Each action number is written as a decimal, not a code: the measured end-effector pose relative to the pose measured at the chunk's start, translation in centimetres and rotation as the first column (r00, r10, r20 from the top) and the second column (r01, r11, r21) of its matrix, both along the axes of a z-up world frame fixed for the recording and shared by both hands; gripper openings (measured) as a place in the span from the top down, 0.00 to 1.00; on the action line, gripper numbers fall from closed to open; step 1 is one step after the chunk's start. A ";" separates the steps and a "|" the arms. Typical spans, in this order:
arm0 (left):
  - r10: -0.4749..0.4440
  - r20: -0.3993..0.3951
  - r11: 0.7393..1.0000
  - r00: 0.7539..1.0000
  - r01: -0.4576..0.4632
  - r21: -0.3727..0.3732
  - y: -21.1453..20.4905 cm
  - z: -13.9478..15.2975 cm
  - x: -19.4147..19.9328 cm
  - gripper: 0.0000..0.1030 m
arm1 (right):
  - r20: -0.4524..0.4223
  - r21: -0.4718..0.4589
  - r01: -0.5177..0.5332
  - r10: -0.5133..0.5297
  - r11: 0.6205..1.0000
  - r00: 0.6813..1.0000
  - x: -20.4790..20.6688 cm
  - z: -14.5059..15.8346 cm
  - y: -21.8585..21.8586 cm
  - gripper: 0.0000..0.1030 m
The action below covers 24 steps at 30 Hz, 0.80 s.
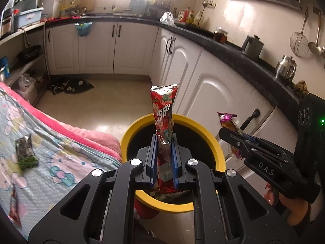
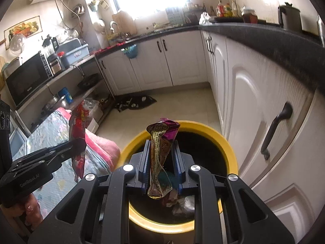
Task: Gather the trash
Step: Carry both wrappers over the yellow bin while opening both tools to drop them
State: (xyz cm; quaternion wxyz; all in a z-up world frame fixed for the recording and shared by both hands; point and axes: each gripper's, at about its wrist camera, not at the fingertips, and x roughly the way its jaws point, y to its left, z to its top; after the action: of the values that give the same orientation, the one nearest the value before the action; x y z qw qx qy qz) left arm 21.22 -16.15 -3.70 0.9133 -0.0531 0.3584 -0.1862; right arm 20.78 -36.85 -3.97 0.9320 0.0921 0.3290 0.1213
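Note:
My left gripper (image 1: pixel 164 142) is shut on a long red snack wrapper (image 1: pixel 163 109) that stands upright between the blue pads, right over the yellow-rimmed bin (image 1: pixel 130 130). My right gripper (image 2: pixel 161 148) is shut on a crumpled purple-and-gold wrapper (image 2: pixel 162 140), also above the bin (image 2: pixel 227 142), where several scraps (image 2: pixel 182 203) lie at the bottom. Each gripper shows in the other's view: the right gripper (image 1: pixel 225 131) at the right with its wrapper (image 1: pixel 228 122), the left gripper (image 2: pixel 78 144) at the left with the red wrapper (image 2: pixel 78 130).
A bed with a patterned cover (image 1: pixel 61 162) lies left of the bin, with a green-black wrapper (image 1: pixel 26 152) and a dark red wrapper (image 1: pixel 14 207) on it. White cabinets (image 1: pixel 213 93) stand close on the right. A dark mat (image 1: pixel 71 86) lies on the floor beyond.

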 end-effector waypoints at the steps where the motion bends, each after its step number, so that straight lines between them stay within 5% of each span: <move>1: -0.001 -0.010 1.000 1.000 0.001 0.001 -0.1 -0.5 0.2 0.92 | -0.018 0.002 0.000 0.000 1.000 1.000 0.3 -0.7 0.0 0.81; 17: -0.003 -0.139 1.000 0.990 0.000 -0.027 -0.6 -5.4 2.7 0.90 | -0.138 0.020 0.045 -0.042 0.999 0.990 2.5 -5.0 -0.6 0.78; 24: 0.031 -0.148 0.999 0.989 -0.034 -0.022 0.2 -5.8 3.0 0.58 | -0.122 0.035 0.083 -0.078 0.996 0.989 2.3 -4.7 -1.3 0.56</move>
State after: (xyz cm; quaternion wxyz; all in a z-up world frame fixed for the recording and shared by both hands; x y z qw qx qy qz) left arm 24.22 -15.92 -9.45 0.8864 -0.0838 0.4218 -0.1712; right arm 23.05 -38.11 -8.66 0.9126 0.1312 0.3780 0.0844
